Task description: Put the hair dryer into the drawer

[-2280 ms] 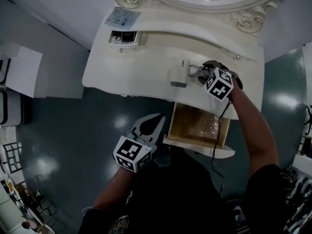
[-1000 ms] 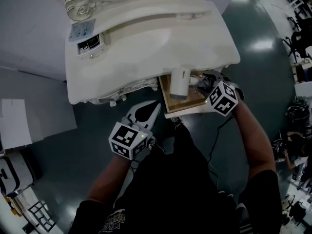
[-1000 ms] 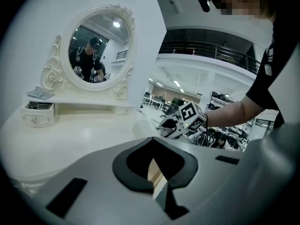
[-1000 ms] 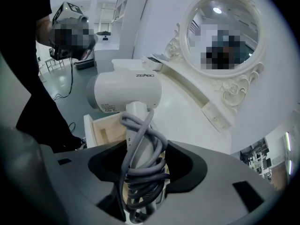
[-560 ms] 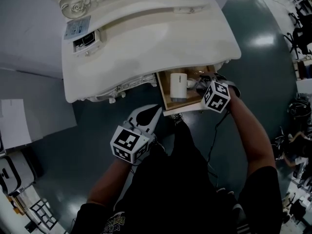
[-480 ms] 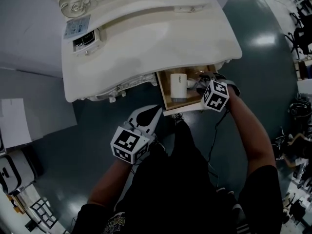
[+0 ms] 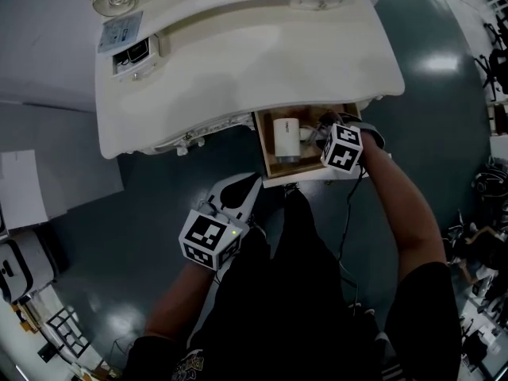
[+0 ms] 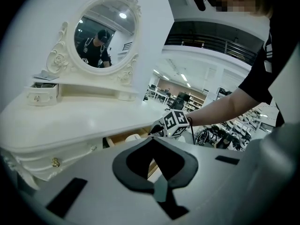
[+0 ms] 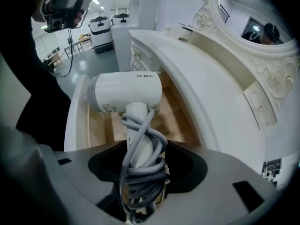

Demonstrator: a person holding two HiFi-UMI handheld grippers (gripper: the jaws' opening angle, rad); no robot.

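1. Dressing table (image 7: pixel 238 62), white, with carved trim. The top held the hair dryer about two seconds ago and no longer does.
2. Drawer (image 7: pixel 264 145), wooden-lined and pulled open below the table's front edge. Its floor (image 9: pixel 176 111) shows bare to the dryer's right.
3. Hair dryer (image 7: pixel 286 137), white, with its barrel lying crosswise (image 9: pixel 125 93). A second ago it hung over the drawer's front rim; it now sits lower and inside the opening, part tucked under the table's edge. Whether it touches the drawer floor cannot be told.
4. Right gripper (image 7: pixel 319 136), its jaws clamped on the dryer's handle (image 9: pixel 140 168) and on the cord wound round it.
5. Left gripper (image 7: pixel 252 182), held out in front of the table, its position little altered throughout. Its jaws are together with nothing between them (image 8: pixel 154 165).
6. Cord (image 9: pixel 140 177), grey, coiled tightly on the handle.

Judgement: the carry is done and placement is nearly so. What remains is lowering to rest, then release. The coiled cord may snag the jaws as they open.
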